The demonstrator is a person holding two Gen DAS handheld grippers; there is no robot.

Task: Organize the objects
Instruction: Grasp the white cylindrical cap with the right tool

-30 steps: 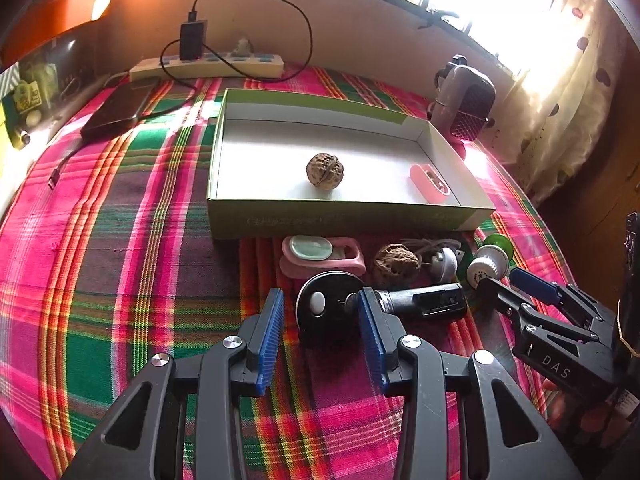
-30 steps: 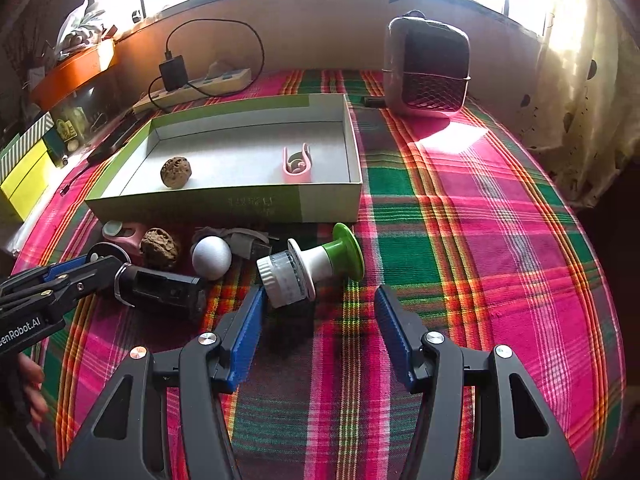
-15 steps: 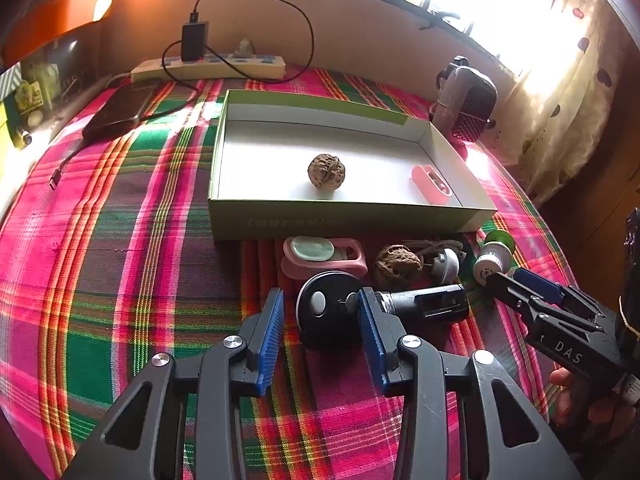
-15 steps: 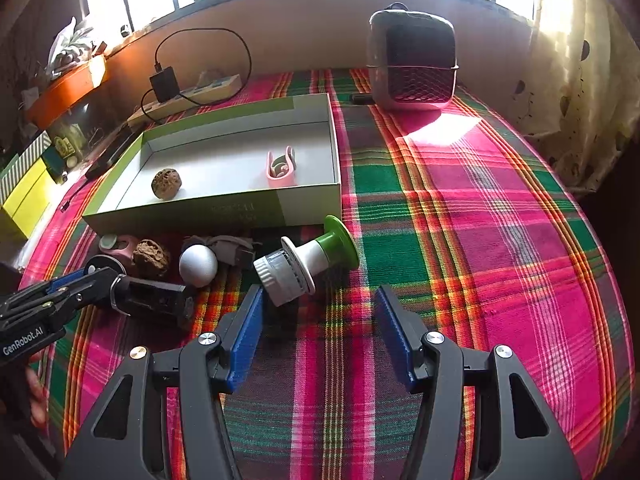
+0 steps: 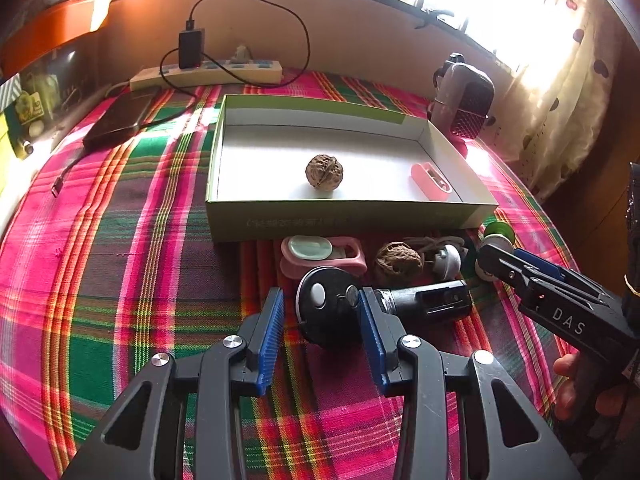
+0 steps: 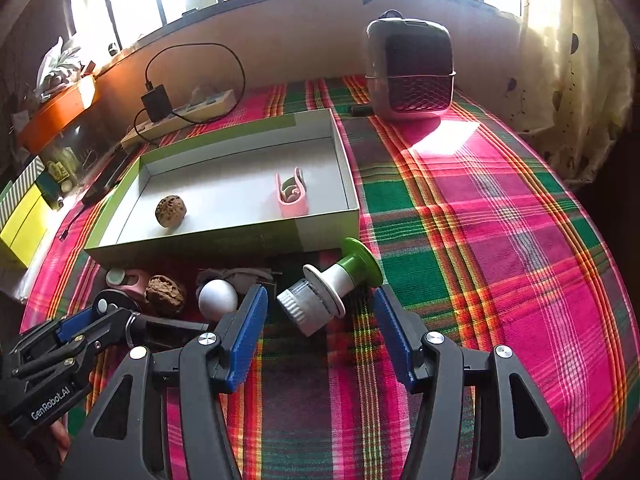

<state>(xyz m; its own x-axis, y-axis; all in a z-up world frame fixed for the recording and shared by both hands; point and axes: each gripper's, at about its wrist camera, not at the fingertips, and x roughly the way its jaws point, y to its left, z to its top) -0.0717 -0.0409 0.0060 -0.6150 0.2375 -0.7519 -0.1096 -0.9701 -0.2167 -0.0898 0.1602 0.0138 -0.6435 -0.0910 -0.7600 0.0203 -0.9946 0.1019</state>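
Observation:
A green box (image 5: 340, 220) with a white floor holds a walnut (image 5: 324, 171) and a pink clip (image 5: 432, 182). In front of it lie a pink case (image 5: 320, 254), a second walnut (image 5: 398, 264), a white ball (image 5: 450, 262) with a grey cord, a black round device with a handle (image 5: 326, 304) and a green-and-white cylinder (image 6: 328, 292). My left gripper (image 5: 320, 320) stands open around the black device's round head, with a gap at the left pad. My right gripper (image 6: 320, 300) is open, and the green-and-white cylinder lies between its fingertips without touching them.
A power strip (image 5: 208, 74) with a charger and cable runs along the back wall, with a black flat device (image 5: 120, 120) to its left. A small heater (image 6: 410, 72) stands at the back right. Yellow boxes (image 6: 20, 220) sit at the left edge. A curtain hangs on the right.
My right gripper has come forward and rolled a little, so the green-and-white cylinder now lies between its fingers. The left gripper has kept still.

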